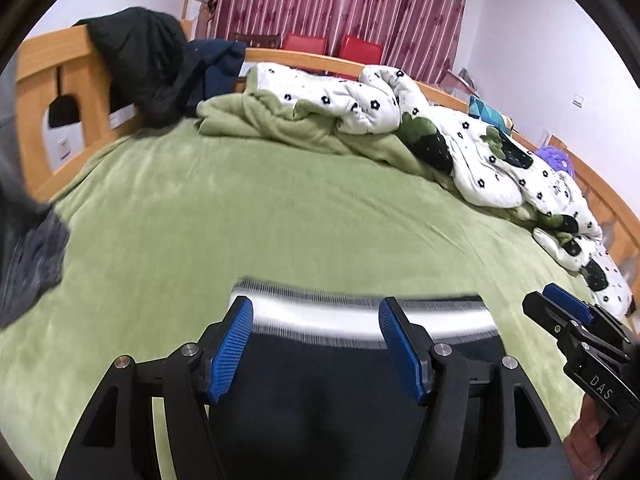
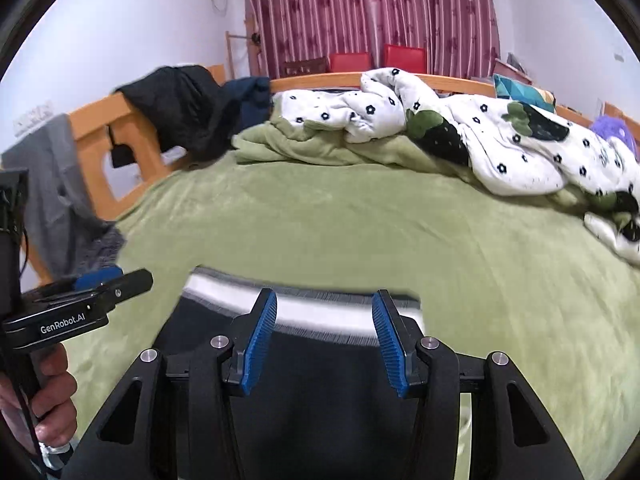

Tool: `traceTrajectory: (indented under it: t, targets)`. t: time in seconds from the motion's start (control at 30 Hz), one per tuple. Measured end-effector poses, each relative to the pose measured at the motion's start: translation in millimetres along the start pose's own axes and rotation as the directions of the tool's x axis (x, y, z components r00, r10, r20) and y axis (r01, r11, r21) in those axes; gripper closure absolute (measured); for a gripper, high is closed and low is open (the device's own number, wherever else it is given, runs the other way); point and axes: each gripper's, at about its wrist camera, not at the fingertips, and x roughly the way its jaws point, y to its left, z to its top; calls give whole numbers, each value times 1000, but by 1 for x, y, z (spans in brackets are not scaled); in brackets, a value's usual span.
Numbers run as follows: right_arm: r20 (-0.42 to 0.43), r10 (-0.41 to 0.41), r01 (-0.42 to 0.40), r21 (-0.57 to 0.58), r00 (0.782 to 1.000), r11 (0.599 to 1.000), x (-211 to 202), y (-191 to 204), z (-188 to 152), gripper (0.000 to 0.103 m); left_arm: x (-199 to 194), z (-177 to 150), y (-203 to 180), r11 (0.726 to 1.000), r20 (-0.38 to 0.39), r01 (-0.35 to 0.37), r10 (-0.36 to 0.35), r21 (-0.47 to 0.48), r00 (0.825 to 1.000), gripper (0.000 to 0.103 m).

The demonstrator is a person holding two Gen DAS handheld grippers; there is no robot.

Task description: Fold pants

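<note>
pants (image 1: 332, 392) lie flat on the green bed (image 1: 280, 232) right under and just ahead of both tools, dark fabric with a white-grey waistband (image 1: 360, 312) as the far edge, a bit motion-blurred. left tool (image 1: 316, 344) is spread wide, blue pads either side of the waistband stretch, nothing pinched; whether the pads touch the cloth can't be told. right tool (image 2: 324, 344) same state, spread, hovering over the waistband end on its own side, gripping nothing. each tool shows in the other's view: the right one off to the right of the left tool, the left one off to the left of the right tool, both near the pants' side edges. judgement: step in hand looks like getting hold of the waistband corners to start a fold. to do it well, drop each tool onto its own corner, catch both layers of the band and not just the top one, close evenly, lift together and keep the band taut so the dark fabric doesn't bunch; fleecy bed cover may drag, so lift clear before carrying over. writing: "genrobot.ai" on the left tool's body in the right wrist view, "das" on the right tool's body in the left wrist view. beyond the tools: a rumpled flower-print quilt (image 1: 440, 136), dark clothes (image 1: 144, 56) on the wooden bed frame, striped maroon curtains (image 2: 368, 12).
</note>
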Motion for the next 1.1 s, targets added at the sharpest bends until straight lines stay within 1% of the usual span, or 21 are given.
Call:
traceTrajectory:
  t: [0.03, 0.07, 0.13, 0.17, 0.2, 0.23, 0.27, 0.33, 0.37, 0.43, 0.47, 0.5, 0.57, 0.67, 0.77, 0.93, 1.1]
  targets:
    - [-7, -10, 10, 3, 1000, 1000, 15, -4, -3, 54, 12, -2, 1, 1000, -7, -9, 9, 5, 1000, 40]
    - [-17, -14, 14, 7, 1000, 1000, 25, -7, -8, 54, 30, -9, 3, 1000, -42, -24, 24, 7, 999, 40]
    - [-58, -35, 37, 32, 998, 999, 63, -24, -35, 54, 60, -24, 9, 1000, -129, -23, 23, 4, 991, 40]
    - [-105, -50, 53, 32, 993, 998, 81, -28, -43, 54, 82, -34, 12, 1000, -185, -22, 22, 5, 982, 40]
    - [-187, -63, 68, 18, 980, 998, 107, -33, -56, 54, 100, -42, 14, 998, -234, -52, 57, 27, 970, 38]
    - [-169, -82, 82, -5, 982, 997, 110, -33, -59, 54, 108, -43, 14, 997, -241, -68, 76, 42, 968, 34]
    - [-148, -52, 52, -7, 988, 999, 105, -34, -55, 51, 109, -40, 13, 996, -222, -71, 79, 45, 972, 33]
    - [-182, -44, 51, 34, 982, 998, 107, -40, -50, 52, 106, -32, 14, 999, -223, -52, 54, 18, 973, 33]
    - [-181, -44, 52, 37, 983, 998, 107, -41, -51, 52, 105, -29, 16, 1000, -210, -31, 30, 0, 977, 33]
    - [-170, -37, 43, 31, 985, 999, 104, -42, -52, 52, 113, -27, 18, 1000, -211, -21, 21, 2, 977, 33]
    - [-168, -31, 39, 43, 985, 998, 103, -43, -53, 52, 118, -29, 19, 1000, -224, -10, 9, -6, 975, 32]
    - [-164, -29, 38, 48, 986, 998, 102, -44, -54, 51, 120, -31, 20, 1000, -218, -6, 1, -20, 976, 31]
    - [-156, -34, 42, 44, 987, 998, 102, -43, -55, 51, 117, -34, 16, 1000, -210, -7, 5, -11, 978, 26]
    - [-151, -51, 55, 23, 987, 998, 110, -36, -51, 51, 117, -36, 14, 1000, -220, 3, -4, -5, 975, 22]
    - [-149, -42, 46, 27, 988, 999, 110, -37, -52, 50, 116, -35, 15, 1000, -227, 7, -7, -1, 974, 22]
    - [-149, -39, 44, 29, 988, 999, 110, -38, -52, 50, 113, -37, 10, 999, -225, -6, 13, 32, 974, 22]
    - [-148, -38, 42, 25, 988, 999, 110, -37, -52, 48, 113, -37, 12, 1000, -222, -2, 8, 30, 975, 21]
